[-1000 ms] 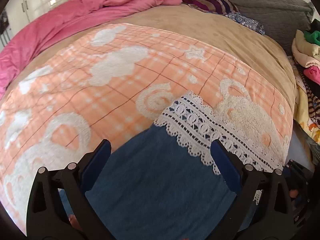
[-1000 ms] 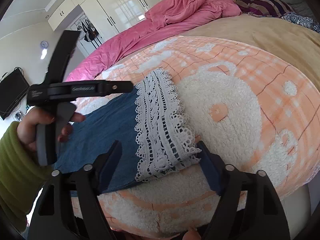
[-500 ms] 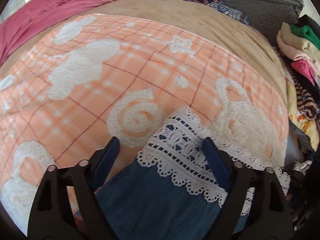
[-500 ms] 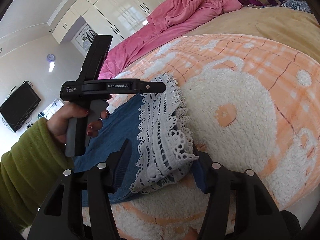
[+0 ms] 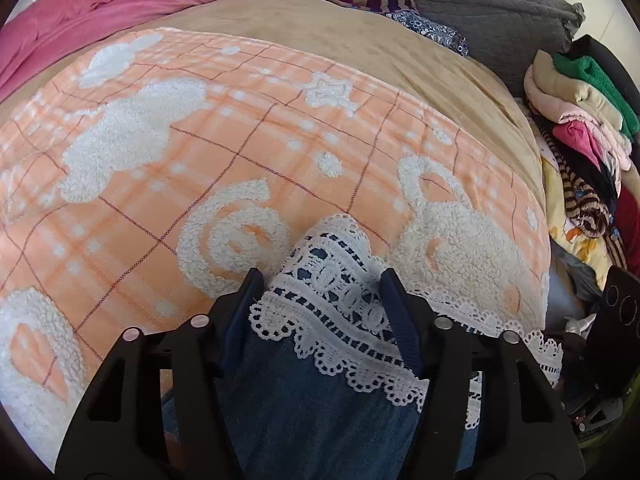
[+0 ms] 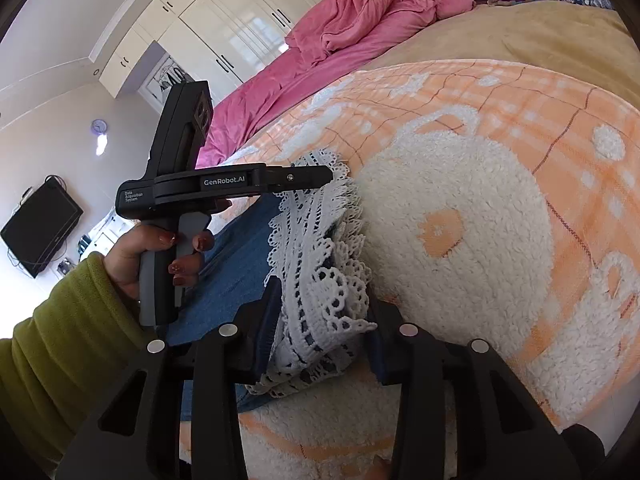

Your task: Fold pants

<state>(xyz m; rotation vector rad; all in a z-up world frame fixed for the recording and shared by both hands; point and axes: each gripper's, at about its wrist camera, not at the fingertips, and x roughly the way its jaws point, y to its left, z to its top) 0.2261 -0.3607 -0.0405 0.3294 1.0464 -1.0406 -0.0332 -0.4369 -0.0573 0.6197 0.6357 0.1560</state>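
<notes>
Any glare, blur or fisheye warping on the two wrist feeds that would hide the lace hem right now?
Left wrist: the lace hem is sharp under even daylight; fisheye bulges the orange blanket, corners black. Right wrist: glare on the wardrobe doors and a blown-out patch at left; the hem reads clearly between the right gripper fingers.
</notes>
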